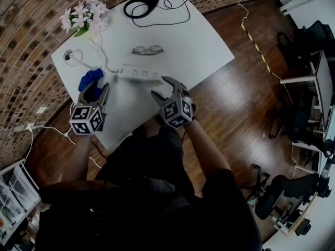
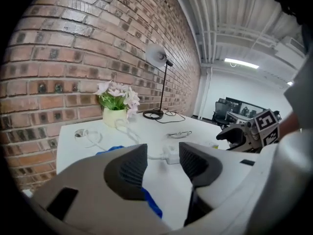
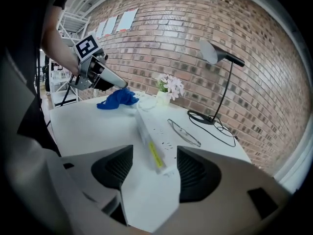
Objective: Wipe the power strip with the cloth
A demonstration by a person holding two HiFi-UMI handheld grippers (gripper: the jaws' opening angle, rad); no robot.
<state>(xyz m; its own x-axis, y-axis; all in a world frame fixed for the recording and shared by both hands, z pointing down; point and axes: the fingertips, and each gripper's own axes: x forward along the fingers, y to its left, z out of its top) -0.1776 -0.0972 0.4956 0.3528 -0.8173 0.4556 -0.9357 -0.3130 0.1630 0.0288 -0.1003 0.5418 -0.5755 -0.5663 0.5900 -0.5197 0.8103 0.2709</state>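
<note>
**A:** Where's the cloth [image 1: 90, 79]?

**B:** Bunched by the table's [image 1: 199, 46] left edge. The left gripper [image 1: 97, 89] hovers over it, jaws well apart and empty. The cloth peeks from under its left finger [image 2: 124, 170].

**A:** The strip [image 1: 138, 73]?

**B:** Flat near the front edge. The right gripper [image 1: 159, 86] sits at its right end, jaws wide and holding nothing, probably placed to steady it.

**A:** Wiped?

**B:** Can't say. This fits a cloth about to be grabbed or one just dropped.

Dark short-sleeved clothing is worn. The left gripper [image 1: 97, 92] and right gripper [image 1: 159, 87] are shaped in pale grey, with dark ribbed pads [image 2: 128, 173] inside the jaws. Cubes [image 1: 86, 120] with black-and-white square markers are fixed at the ends away from the table [image 1: 204, 46].
</note>
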